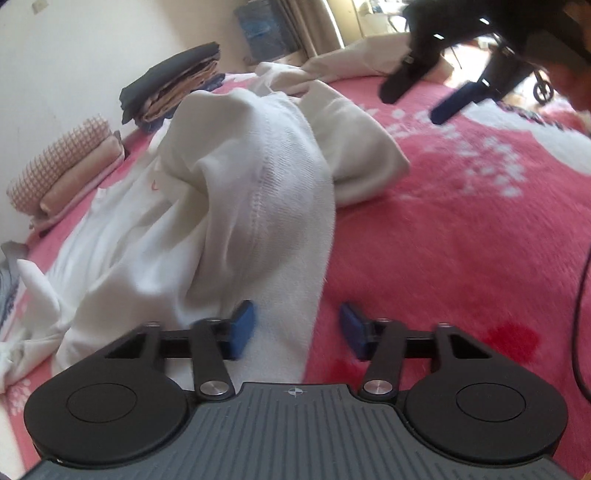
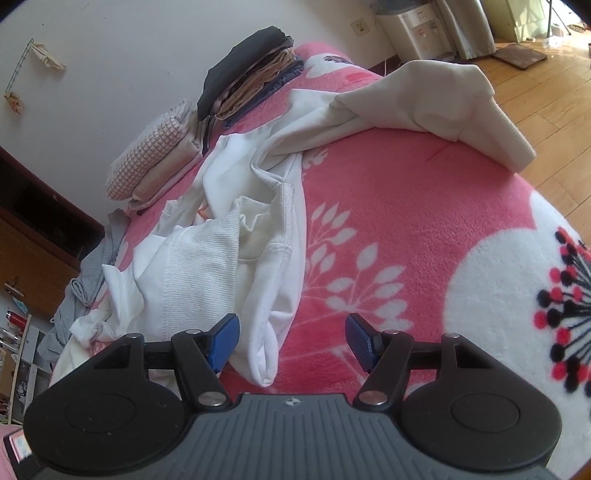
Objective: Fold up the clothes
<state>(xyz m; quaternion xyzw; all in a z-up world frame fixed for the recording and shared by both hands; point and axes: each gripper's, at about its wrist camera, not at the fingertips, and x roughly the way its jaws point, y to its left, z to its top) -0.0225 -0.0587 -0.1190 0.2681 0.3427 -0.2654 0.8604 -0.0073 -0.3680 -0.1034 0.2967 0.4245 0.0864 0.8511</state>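
A crumpled white garment [image 1: 236,206] lies heaped toward the wall-side edge of the bed's pink flowered blanket [image 1: 461,240], one pale part of it stretching to the far edge. The left gripper [image 1: 295,328] hovers low over the garment's near end, its blue pads apart with a strip of white cloth between them, not pinched. The right gripper [image 2: 291,341] stands wide, empty, a cuff just beside its left finger. Folded stacks [image 2: 243,77] sit along the wall edge.

White wall [image 2: 110,55], sunlit wooden floor [image 2: 535,92], water dispenser [image 2: 413,29].
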